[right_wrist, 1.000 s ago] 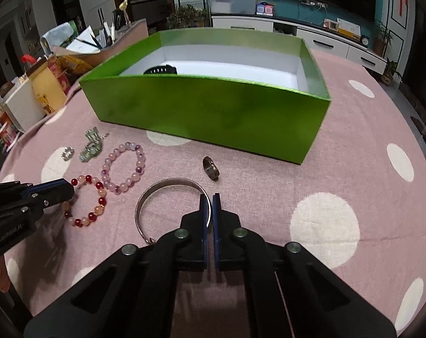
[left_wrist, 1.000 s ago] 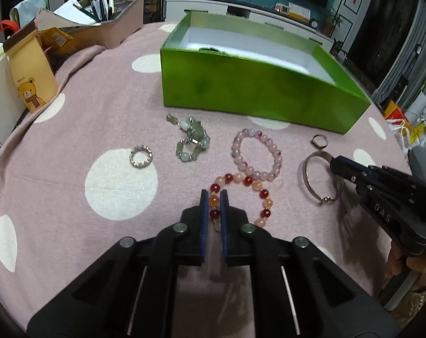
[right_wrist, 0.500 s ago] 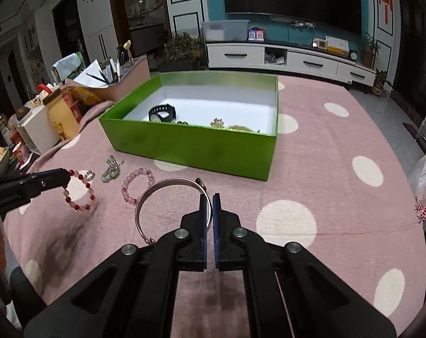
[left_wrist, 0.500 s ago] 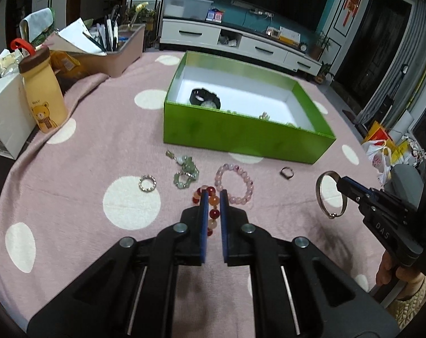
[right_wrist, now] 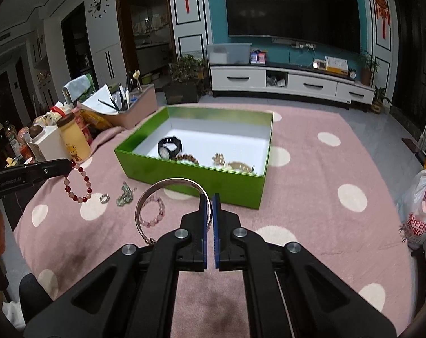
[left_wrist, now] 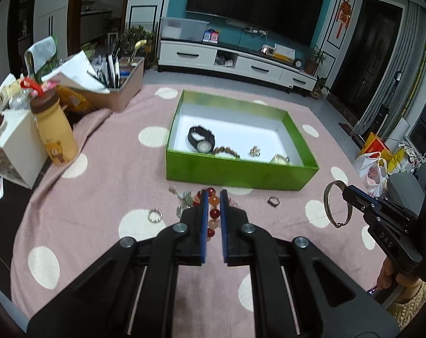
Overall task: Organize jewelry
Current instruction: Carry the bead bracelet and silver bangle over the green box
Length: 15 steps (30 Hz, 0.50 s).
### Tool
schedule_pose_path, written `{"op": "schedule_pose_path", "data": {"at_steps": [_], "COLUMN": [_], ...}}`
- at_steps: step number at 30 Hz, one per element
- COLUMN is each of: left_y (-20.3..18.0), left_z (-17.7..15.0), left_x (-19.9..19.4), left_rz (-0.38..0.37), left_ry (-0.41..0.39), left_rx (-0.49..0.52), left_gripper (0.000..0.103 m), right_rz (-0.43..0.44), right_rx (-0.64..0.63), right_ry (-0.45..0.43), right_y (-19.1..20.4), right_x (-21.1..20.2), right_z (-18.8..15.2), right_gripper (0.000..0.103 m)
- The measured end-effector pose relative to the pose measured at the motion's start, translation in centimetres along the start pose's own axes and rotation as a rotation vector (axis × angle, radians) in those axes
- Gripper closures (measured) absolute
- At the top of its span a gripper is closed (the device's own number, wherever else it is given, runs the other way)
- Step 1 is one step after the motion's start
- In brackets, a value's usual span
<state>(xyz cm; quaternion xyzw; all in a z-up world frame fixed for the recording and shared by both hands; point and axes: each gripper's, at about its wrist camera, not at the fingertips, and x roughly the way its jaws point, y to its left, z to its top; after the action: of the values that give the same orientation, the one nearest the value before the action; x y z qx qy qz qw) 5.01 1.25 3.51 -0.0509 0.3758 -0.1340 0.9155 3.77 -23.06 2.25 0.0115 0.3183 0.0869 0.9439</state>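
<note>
My left gripper (left_wrist: pixel 212 194) is shut on a red and orange bead bracelet (left_wrist: pixel 213 214), held in the air above the pink dotted cloth; from the right wrist view the bracelet (right_wrist: pixel 78 181) hangs from its tip. My right gripper (right_wrist: pixel 209 197) is shut on a silver bangle (right_wrist: pixel 168 186), also lifted; the left wrist view shows the bangle (left_wrist: pixel 337 205) at that gripper's tip. The green box (left_wrist: pixel 235 173) lies ahead with a black watch (left_wrist: pixel 201 138) and several small pieces inside.
On the cloth lie a pink bead bracelet (right_wrist: pixel 153 211), a green stone piece (right_wrist: pixel 124 195), a small sparkly ring (left_wrist: pixel 155 215) and a dark ring (left_wrist: pixel 273 201). A yellow bear bottle (left_wrist: pixel 55 138), white box and pen organiser stand left. Plastic bags lie at the right.
Both grippers have risen well above the table, lifting the bead bracelet and the silver bangle off the cloth. The view has widened and the box interior now shows.
</note>
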Motion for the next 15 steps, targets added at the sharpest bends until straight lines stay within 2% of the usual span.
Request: {"op": "schedule_pose_path", "data": {"at_steps": [7,15], "left_y": [-1.1,-2.0], "left_z": [2.9,6.9], "left_x": [-0.4,0.9], "left_rz": [-0.004,-0.024], "left_ry": [-0.032,-0.030], "left_rx": [0.036,0.041], "left_gripper": [0.096,0.096], "right_rz": [-0.013,-0.034], "right_rx": [-0.012,-0.023], "right_ry": [-0.034,-0.048], "right_y": [-0.4,-1.1], "right_x": [-0.5,0.2], "right_z": [1.7,3.6], "right_gripper": [0.100,0.100]}}
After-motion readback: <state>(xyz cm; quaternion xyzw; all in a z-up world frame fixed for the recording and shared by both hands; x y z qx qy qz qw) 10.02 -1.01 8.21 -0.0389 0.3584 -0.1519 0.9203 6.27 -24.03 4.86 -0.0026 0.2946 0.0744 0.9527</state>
